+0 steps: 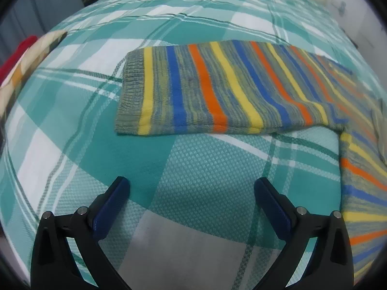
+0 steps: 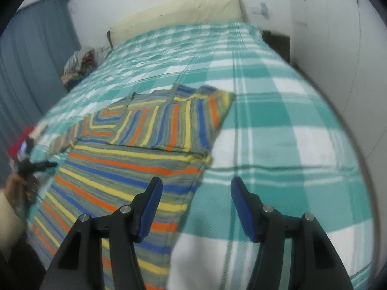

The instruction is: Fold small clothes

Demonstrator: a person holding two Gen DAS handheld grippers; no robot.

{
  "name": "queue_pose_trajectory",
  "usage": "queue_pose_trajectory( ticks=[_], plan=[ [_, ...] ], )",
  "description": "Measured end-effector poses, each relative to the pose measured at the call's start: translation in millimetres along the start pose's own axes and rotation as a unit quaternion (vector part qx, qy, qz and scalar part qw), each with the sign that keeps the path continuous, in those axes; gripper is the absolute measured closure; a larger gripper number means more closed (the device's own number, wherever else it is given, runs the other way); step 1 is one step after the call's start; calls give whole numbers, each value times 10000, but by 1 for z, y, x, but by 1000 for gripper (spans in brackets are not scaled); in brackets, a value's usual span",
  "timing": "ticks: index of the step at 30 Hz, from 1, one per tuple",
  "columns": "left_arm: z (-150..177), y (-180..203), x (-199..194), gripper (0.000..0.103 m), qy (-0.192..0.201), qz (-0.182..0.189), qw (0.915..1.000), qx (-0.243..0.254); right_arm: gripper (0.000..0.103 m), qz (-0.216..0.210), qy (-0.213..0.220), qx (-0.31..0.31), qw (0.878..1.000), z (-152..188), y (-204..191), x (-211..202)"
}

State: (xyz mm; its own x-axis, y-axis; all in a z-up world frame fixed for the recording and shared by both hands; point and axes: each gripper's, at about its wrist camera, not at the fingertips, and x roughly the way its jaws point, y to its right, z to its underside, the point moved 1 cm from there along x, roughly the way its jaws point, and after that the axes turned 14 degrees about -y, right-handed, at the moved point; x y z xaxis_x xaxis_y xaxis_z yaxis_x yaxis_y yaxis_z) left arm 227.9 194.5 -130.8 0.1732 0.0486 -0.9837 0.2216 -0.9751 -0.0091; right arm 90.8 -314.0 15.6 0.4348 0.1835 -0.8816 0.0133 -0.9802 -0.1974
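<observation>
- Landmark: the teal-and-white checked woven bedspread (image 1: 193,169), which carries everything noted here.
- Task item: one multicoloured striped knitted sweater (image 2: 125,169) (grey-green ground; blue, orange and yellow bands) lies flat on the bedspread, nearer its foot than the cream headboard cushion (image 2: 174,12).
- Progress, as judged: the right sleeve (image 2: 169,120) is already folded in across the upper body. The left sleeve (image 1: 217,84) lies stretched out straight. Remaining: fold that sleeve in, then fold the body.
- Orientation: the body's long axis runs lengthwise along the bedspread, collar end toward the cushion. The outstretched sleeve lies crosswise, ribbed cuff (image 1: 130,91) pointing away from the body.
- Left gripper (image 1: 192,194): jaws wide apart, holding nothing, hovering over bare bedspread short of the sleeve.
- Right gripper (image 2: 196,193): jaws wide apart, empty, above the sweater's side edge.
- Clothes pile (image 2: 77,70) sits beside the bedspread's far corner.
</observation>
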Motion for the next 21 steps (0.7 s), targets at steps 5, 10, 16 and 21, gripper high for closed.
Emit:
queue_pose_trajectory(
  ticks=[5, 10, 16, 21],
  plan=[
    [-19, -36, -46, 1, 616, 1136, 9904, -484, 44, 33, 252, -79, 9996, -4, -5, -13],
    [-55, -52, -39, 2, 775, 254, 9958, -409, 41, 65, 304, -121, 9994, -4, -6, -11],
    [-50, -34, -51, 2, 1287, -498, 9897, -394, 41, 513, 465, -156, 9975, -4, -7, -10],
    [-41, -24, -77, 2, 1844, -652, 9805, -199, 41, 879, 537, -213, 9944, -7, -6, -8]
  ],
)
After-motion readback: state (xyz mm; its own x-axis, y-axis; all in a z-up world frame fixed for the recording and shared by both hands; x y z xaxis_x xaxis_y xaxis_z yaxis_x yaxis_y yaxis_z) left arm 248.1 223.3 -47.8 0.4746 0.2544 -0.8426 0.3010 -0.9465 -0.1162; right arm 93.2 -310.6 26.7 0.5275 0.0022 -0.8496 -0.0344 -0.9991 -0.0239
